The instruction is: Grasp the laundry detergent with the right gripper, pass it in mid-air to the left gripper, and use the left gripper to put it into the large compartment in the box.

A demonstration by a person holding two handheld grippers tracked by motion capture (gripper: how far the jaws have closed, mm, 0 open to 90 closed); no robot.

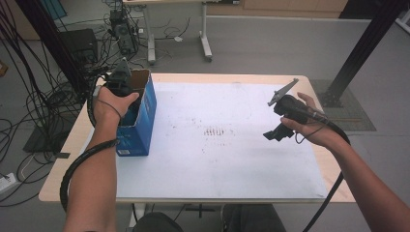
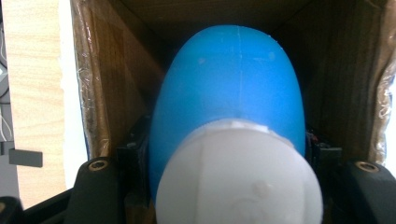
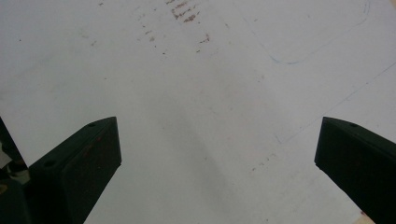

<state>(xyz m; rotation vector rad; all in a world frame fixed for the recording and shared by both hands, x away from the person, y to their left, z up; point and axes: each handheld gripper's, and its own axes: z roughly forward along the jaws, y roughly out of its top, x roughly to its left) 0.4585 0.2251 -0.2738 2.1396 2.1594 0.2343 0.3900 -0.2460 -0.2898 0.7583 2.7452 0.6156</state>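
Note:
An open-topped blue cardboard box (image 1: 141,112) stands on the table's left side. My left gripper (image 1: 121,83) reaches down into it from above. In the left gripper view its jaws sit on either side of a blue bottle (image 2: 233,79) with a white cap (image 2: 238,184), pressing its sides, with the box's brown inner wall (image 2: 107,79) around them. My right gripper (image 1: 276,133) hovers over the right part of the white sheet (image 1: 227,154). In the right gripper view the right gripper (image 3: 219,154) is open with nothing between its jaws.
The white sheet covers most of the wooden table (image 1: 58,186) and carries brownish marks (image 1: 215,131) at its middle. Cables (image 1: 34,104) lie on the floor to the left. Another table's legs (image 1: 205,41) stand behind, and a black frame post (image 1: 358,53) rises at the right.

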